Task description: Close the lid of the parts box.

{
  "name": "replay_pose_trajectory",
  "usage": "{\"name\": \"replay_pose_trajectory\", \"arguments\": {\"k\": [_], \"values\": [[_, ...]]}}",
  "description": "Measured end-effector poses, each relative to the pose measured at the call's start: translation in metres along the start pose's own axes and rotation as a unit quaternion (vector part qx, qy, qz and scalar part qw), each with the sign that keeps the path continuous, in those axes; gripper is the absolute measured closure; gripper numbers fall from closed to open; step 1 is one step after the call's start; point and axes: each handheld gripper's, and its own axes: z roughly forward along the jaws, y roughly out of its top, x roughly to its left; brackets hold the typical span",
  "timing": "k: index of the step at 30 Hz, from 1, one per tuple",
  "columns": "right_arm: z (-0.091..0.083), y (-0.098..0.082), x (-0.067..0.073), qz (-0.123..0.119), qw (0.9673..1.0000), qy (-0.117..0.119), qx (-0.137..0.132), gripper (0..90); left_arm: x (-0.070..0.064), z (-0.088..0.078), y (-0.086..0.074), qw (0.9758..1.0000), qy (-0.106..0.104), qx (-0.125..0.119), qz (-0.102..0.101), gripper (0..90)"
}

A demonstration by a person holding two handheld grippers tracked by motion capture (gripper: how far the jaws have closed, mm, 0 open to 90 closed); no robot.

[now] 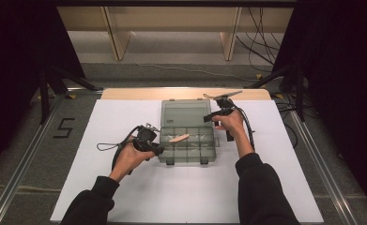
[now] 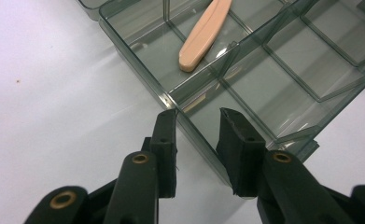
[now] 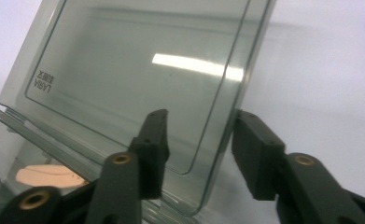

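Bracing and closing: the work in hand is judged to be the shutting of a clear compartment box (image 1: pixel 187 140) on the white surface (image 1: pixel 125 187).
Box body: it lies just ahead of the left tool (image 2: pixel 198 122), whose jaws straddle a corner wall, one outside and one inside; the pads are part-way closed, and contact with the wall cannot be told. This placing is judged to steady the box while the lid is worked.
Lid: the lid (image 3: pixel 138 79) is tilted up behind the body, and its free edge runs between the jaws of the right tool (image 3: pixel 200 120). The jaws stand half open with a gap at each pad, so nothing is gripped yet.
Pink piece: a flat pink piece (image 2: pixel 203 35) lies in a compartment beyond the left tool, slantwise.
High view: both hands and the whole box are shown together.
Tool views: jaw gaps and the straddled wall and lid edge are made plain, which the high view leaves too small.
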Motion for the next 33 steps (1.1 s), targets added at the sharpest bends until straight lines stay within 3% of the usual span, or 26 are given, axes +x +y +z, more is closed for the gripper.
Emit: {"name": "replay_pose_trajectory", "arguments": {"k": [6,8,10,21,22,23,24,26,28,29,30,31,33], "values": [[-0.008,-0.002,-0.001,-0.002,0.9999,-0.001,-0.017,69.4,0.001,0.0,0.0,1.0,-0.003,0.002,0.003,67.5],[-0.01,-0.004,-0.002,0.008,0.9996,0.01,-0.025,71.7,0.0,0.0,0.0,1.0,-0.003,0.002,0.003,67.5],[-0.011,-0.005,-0.006,-0.004,0.9993,0.013,-0.034,73.5,0.0,0.0,0.0,1.0,-0.003,0.001,0.003,67.5],[-0.02,-0.008,-0.006,-0.013,0.9982,0.015,-0.057,82.8,0.0,0.0,-0.001,1.0,-0.004,-0.001,-0.005,67.5],[-0.021,-0.009,-0.003,0.004,0.9986,0.01,-0.052,83.0,0.0,0.0,-0.001,1.0,-0.003,-0.004,-0.004,67.5],[-0.019,-0.01,-0.005,-0.018,0.9971,0.017,-0.071,83.2,0.0,0.0,-0.001,1.0,-0.004,-0.003,-0.004,67.5],[-0.02,-0.011,-0.005,-0.025,0.9972,0.011,-0.069,83.4,0.0,0.0,-0.001,1.0,-0.004,-0.002,-0.004,67.5],[-0.022,-0.013,-0.002,-0.01,0.9975,0.011,-0.069,83.6,0.0,0.0,-0.001,1.0,-0.003,-0.006,-0.005,67.4],[-0.023,-0.015,-0.002,-0.023,0.9968,0.009,-0.077,83.7,0.0,0.001,-0.001,0.9999,-0.002,-0.008,-0.009,67.4],[-0.023,-0.015,-0.003,-0.04,0.9955,0.009,-0.086,83.8,0.004,0.001,0.0,0.9997,-0.008,-0.014,0.02,67.4],[-0.024,-0.017,-0.001,-0.041,0.9956,-0.001,-0.084,83.8,0.001,0.0,-0.001,1.0,-0.006,-0.003,-0.001,67.3],[-0.024,-0.018,0.0,-0.033,0.9952,0.005,-0.092,83.8,0.002,-0.001,-0.001,1.0,-0.01,0.001,-0.001,67.3],[-0.025,-0.02,0.001,-0.047,0.9941,0.0,-0.098,83.8,0.002,-0.001,-0.001,0.9999,-0.01,0.003,-0.001,67.2]]}}
